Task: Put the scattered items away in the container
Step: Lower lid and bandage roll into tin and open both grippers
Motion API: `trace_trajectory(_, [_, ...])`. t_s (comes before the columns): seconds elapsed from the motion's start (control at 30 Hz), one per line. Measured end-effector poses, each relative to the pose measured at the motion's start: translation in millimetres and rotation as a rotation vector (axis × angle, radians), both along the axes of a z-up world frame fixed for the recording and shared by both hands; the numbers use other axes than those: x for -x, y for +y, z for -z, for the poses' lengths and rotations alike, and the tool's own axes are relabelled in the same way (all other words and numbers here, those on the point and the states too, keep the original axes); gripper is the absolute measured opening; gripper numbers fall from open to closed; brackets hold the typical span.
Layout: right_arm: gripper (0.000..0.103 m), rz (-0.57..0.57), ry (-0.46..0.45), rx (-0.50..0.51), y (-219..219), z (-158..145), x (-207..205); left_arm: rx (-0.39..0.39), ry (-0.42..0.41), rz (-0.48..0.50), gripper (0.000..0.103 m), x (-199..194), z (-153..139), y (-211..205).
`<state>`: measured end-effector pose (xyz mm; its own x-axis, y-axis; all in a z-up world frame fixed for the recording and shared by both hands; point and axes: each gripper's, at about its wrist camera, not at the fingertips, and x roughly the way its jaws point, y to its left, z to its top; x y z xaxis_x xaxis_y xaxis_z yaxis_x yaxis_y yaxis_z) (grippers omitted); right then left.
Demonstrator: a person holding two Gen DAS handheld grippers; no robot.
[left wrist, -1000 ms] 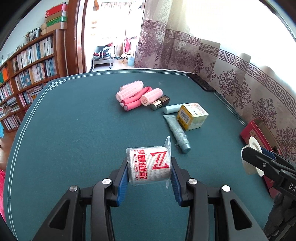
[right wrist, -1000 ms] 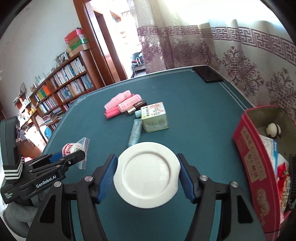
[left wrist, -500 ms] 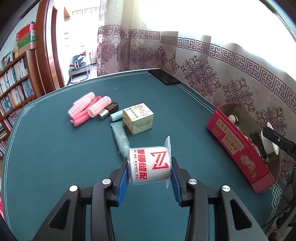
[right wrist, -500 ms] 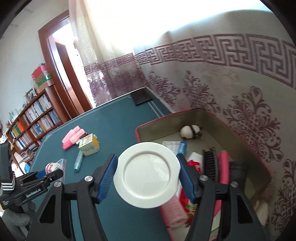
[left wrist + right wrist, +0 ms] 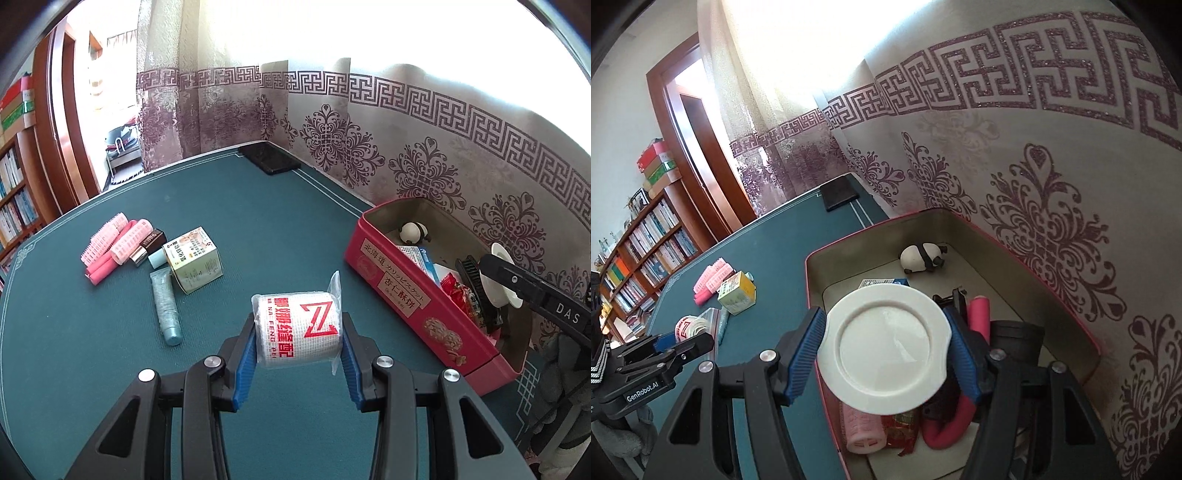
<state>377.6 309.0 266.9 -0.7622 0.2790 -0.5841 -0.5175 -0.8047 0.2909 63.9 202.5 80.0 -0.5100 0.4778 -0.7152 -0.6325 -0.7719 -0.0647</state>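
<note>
Two things are in hand right now, so this looks roughly half done. The left gripper (image 5: 298, 349) has its jaws clamped on a white roll (image 5: 298, 328) in a plastic wrapper, held over the green surface (image 5: 92, 332), short of the red tin (image 5: 406, 295). The right gripper (image 5: 884, 350) grips a small white plate (image 5: 884, 349) by its rim, above the tin's inside. The tin already holds a panda toy (image 5: 921, 257), a brush, a pink roller, snack packets. Farther out, still loose: a teal tube (image 5: 166, 306), a yellow-green box (image 5: 194, 258), pink curlers (image 5: 118, 242), a small brown bottle (image 5: 147, 247).
</note>
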Motion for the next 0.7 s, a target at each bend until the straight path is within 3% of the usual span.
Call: trace_trajectory(0.7, [0.068,-0.021,-0.036,0.020,10.0,1.9,25.0,0.009,-0.025,0.030,0.042,-0.7,5.8,10.4])
